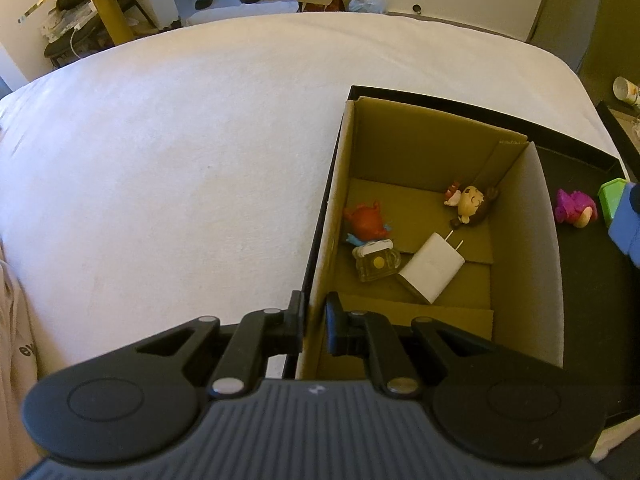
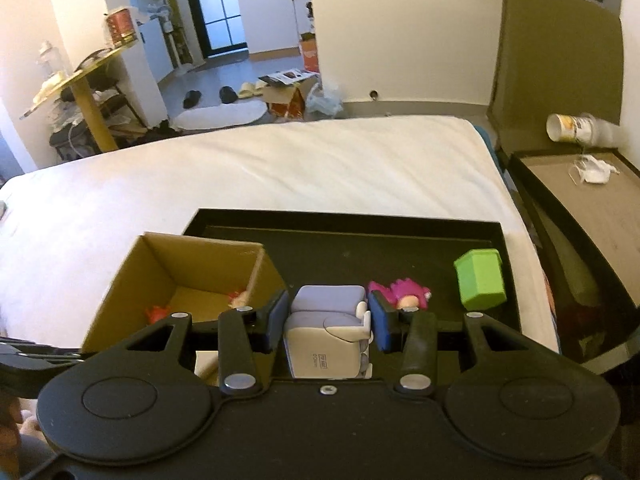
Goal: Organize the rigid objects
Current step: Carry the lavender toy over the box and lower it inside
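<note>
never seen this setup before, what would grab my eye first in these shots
The open cardboard box stands out first, sitting in a black tray on a white bed, with small toys and a white charger inside. The left gripper pinches the box's near wall. The right gripper holds a grey-lilac block toy above the tray, beside a pink figure and green cube.

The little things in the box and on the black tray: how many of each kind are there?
Toy figures: 3 (red one, brown-haired one, pink one)
White charger plug: 1
Tiny beer mug: 1
Green block: 1
Grey-lilac block toy, held in the right tongs: 1
Total: 7
</note>
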Action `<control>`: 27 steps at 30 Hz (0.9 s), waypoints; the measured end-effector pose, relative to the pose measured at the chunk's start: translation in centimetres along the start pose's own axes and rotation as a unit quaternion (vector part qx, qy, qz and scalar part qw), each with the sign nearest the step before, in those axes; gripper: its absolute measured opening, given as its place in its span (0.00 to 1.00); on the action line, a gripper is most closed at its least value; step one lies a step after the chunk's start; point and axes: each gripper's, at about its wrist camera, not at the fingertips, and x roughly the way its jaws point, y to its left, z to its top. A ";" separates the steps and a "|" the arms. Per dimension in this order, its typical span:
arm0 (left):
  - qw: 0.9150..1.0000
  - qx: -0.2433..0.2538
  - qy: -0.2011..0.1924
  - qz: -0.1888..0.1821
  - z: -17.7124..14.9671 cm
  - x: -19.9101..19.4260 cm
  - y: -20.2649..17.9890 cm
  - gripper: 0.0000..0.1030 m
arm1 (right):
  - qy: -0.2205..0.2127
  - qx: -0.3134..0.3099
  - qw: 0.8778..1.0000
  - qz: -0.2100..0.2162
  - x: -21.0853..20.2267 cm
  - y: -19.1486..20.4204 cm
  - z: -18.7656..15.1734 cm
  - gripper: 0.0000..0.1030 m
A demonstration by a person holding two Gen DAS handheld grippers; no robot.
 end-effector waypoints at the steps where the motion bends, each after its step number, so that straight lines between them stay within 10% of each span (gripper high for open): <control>1: 1.000 -0.001 0.000 -0.001 0.0 0.0 0.1 0.09 | 0.000 -0.003 1.000 0.002 -0.1 0.3 0.1 0.42; 27: 0.999 -0.024 0.001 -0.033 0.0 0.0 1.4 0.09 | -0.004 -0.085 0.995 0.052 0.4 8.4 1.3 0.42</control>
